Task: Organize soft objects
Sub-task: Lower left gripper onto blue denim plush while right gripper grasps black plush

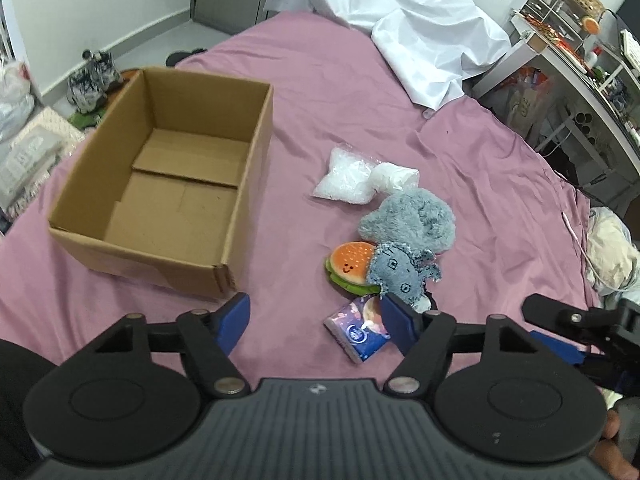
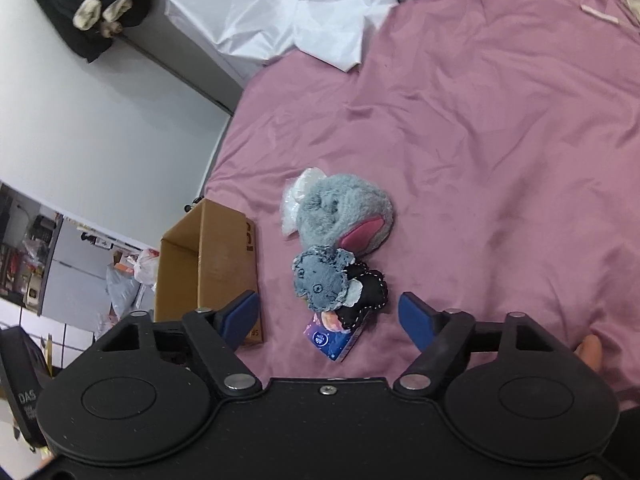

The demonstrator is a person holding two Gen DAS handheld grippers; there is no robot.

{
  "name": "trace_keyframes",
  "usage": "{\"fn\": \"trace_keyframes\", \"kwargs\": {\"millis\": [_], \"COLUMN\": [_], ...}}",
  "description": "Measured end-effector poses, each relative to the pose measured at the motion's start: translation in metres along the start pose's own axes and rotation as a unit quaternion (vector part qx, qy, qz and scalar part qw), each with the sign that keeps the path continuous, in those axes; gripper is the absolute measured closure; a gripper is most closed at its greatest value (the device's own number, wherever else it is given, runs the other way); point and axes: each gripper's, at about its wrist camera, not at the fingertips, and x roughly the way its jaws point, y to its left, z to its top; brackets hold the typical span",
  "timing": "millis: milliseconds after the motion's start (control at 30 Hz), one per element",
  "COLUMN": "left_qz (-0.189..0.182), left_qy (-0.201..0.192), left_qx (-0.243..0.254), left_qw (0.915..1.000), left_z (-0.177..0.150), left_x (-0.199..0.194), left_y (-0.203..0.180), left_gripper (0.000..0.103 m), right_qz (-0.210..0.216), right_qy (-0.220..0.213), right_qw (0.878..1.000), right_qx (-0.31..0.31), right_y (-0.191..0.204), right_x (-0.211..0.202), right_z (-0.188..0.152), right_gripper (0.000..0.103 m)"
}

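An open cardboard box point(image 1: 160, 184) stands empty on the pink bed point(image 1: 340, 92). Right of it lie a clear bag of white stuffing point(image 1: 352, 176), a fluffy grey plush point(image 1: 412, 220), a burger plush point(image 1: 350, 266), a small denim doll point(image 1: 396, 272) and a tissue pack point(image 1: 358, 330). My left gripper point(image 1: 316, 320) is open and empty, just short of the tissue pack. My right gripper point(image 2: 330, 318) is open and empty over the tissue pack point(image 2: 332, 338), near the denim doll point(image 2: 320, 278) and grey plush point(image 2: 344, 212). The box point(image 2: 208, 264) shows at its left. The right gripper's finger point(image 1: 556, 344) shows in the left view.
A crumpled white sheet point(image 1: 416, 28) lies at the bed's far end. A cluttered desk and shelves point(image 1: 580, 60) stand to the right. Shoes point(image 1: 92, 80) and bags point(image 1: 24, 140) lie on the floor left of the bed. A cream cloth point(image 1: 612, 252) lies at the bed's right edge.
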Motion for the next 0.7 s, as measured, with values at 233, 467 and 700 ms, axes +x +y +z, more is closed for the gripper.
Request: {"fn": "trace_keyframes", "kwargs": {"millis": [233,467,700], "left_qz": [-0.015,-0.029,-0.032], "left_qy": [0.003,0.018,0.045], "left_qx": [-0.012,-0.027,-0.039], "left_qw": [0.9998,0.9991,0.9977], "left_z": [0.006,0.013,0.019], "left_x": [0.02,0.044,0.075], "left_y": [-0.01,-0.022,-0.033], "left_gripper": [0.035,0.043,0.045], "right_qz": [-0.003,-0.018,-0.009], "right_qy": [0.028,0.046,0.065], "right_qw": [0.998,0.991,0.986], "right_qx": [0.059,0.12,0.155], "right_y": [-0.016,-0.033,-0.044], "right_x": [0.029,0.05,0.068], "right_z": [0.01,0.011,0.012], "right_gripper": [0.039,0.046,0.051]}}
